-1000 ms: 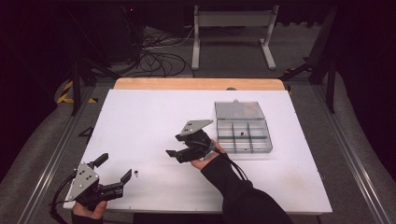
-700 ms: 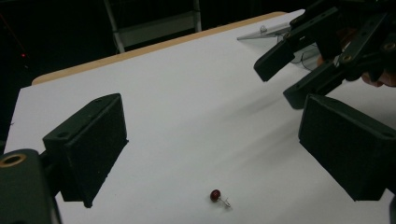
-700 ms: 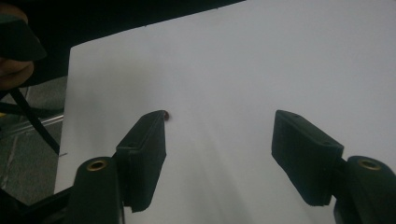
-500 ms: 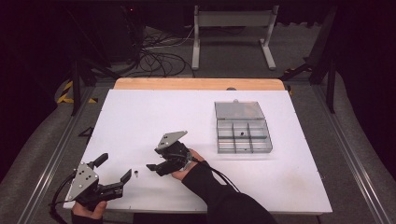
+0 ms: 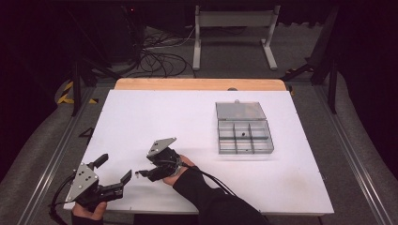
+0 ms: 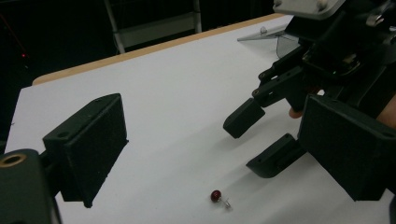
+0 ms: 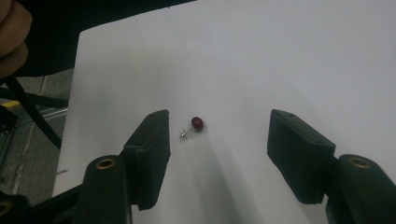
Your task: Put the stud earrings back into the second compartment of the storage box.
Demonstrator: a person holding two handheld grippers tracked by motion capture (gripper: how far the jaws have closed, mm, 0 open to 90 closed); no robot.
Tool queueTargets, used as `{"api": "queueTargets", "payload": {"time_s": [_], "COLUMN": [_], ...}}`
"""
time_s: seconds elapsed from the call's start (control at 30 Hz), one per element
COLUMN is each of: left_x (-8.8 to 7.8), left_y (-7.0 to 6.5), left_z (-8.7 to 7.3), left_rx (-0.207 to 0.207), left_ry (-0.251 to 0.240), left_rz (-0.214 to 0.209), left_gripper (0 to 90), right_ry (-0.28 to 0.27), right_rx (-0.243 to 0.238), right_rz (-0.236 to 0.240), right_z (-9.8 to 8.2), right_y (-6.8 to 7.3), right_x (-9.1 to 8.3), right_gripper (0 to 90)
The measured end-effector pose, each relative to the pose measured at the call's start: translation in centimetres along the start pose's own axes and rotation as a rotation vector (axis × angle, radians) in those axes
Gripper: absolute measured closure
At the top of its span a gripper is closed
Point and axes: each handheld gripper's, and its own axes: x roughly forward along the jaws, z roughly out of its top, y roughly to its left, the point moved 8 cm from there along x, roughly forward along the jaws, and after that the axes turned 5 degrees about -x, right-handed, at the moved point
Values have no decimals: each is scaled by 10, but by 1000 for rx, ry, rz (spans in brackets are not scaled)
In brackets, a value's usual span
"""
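Right gripper (image 5: 142, 174): in my right hand, low over the white worktop (image 5: 187, 122), pointing toward the near left corner. Its jaws stand apart and have just been closing a little; the pads touch nothing.
Red-headed pin (image 7: 196, 124): lies on the worktop between my right gripper's two jaws, just past their tips and closer to the left jaw in the right gripper view. The round dark red head points away from that jaw and the short metal shank points toward it. I see no contact with either pad.
Same pin from the left gripper (image 6: 217, 196): it lies ahead of my left gripper's jaws, between them and nearer the right one, with the right gripper (image 6: 261, 144) hanging just beyond it.
Left gripper (image 5: 114, 173): in my left hand at the near left corner of the worktop, jaws wide apart and empty, aimed toward the right gripper.
Gap between the grippers: small; their tips are near each other but apart, with the pin in the space between.
Compartment box (image 5: 244, 136): clear, with its lid open at the back, well off to the far right of both grippers. A small dark item sits in one of its middle cells.
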Motion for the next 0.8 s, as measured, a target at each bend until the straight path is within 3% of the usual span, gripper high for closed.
{"api": "queueTargets", "payload": {"time_s": [0.27, 0.53, 0.8], "left_x": [0, 0, 0], "left_y": [0, 0, 1], "left_z": [0, 0, 0], "left_rx": [-7, -4, -6], "left_ry": [-4, -3, -1], "left_rz": [1, 1, 4], "left_gripper": [83, 83, 83], "right_ry": [25, 27, 46], "right_rx": [-4, 24, 3], "right_rz": [8, 22, 25], "right_z": [-7, -8, -7], "right_y": [4, 8, 9], "right_x": [20, 29, 36], "right_gripper": [423, 453, 504]}}
